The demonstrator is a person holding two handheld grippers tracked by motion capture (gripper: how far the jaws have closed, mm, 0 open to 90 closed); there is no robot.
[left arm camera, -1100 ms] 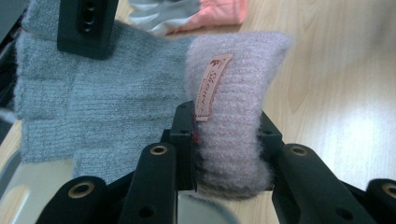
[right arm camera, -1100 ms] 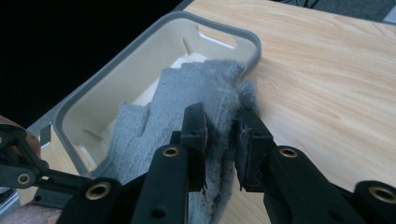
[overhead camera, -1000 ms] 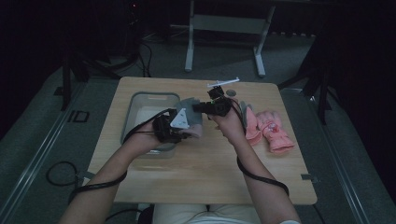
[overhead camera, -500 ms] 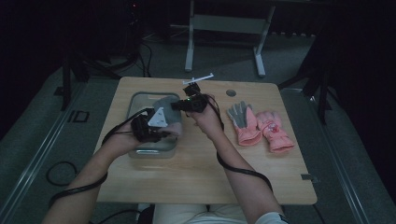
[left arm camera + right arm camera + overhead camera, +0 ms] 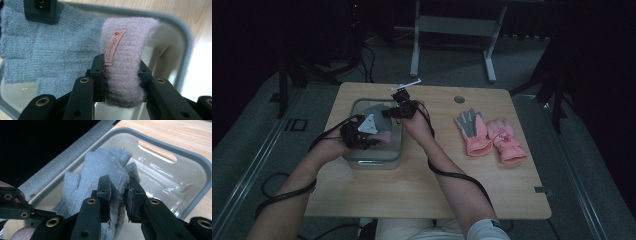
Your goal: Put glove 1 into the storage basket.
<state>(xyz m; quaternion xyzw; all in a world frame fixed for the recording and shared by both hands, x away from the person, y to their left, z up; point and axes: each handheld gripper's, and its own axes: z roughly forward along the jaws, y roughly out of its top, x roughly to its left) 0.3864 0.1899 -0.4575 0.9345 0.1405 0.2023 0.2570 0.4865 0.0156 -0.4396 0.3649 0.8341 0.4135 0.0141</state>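
From the high view your hands and both claws cover most of the clear tub, so the knitwear inside it is hard to make out there; the far floor is too dark to read.

Your left claw is closed tight on the cuff of a pale pink knit glove, the wool pinched between the pads and bulging out above and below them. The rest of that glove is cut off behind the jaws. Its small woven label hangs just above the left pad, the lettering too blurred to read.

Your right claw is clamped on a grey knit glove, which is bunched between the pads, its fingers spreading away beyond the tips and down into the tub. The same grey glove lies just behind your left claw, touching the pink one.

A pair of pink gloves lies on the table, well apart to the right of your right claw.
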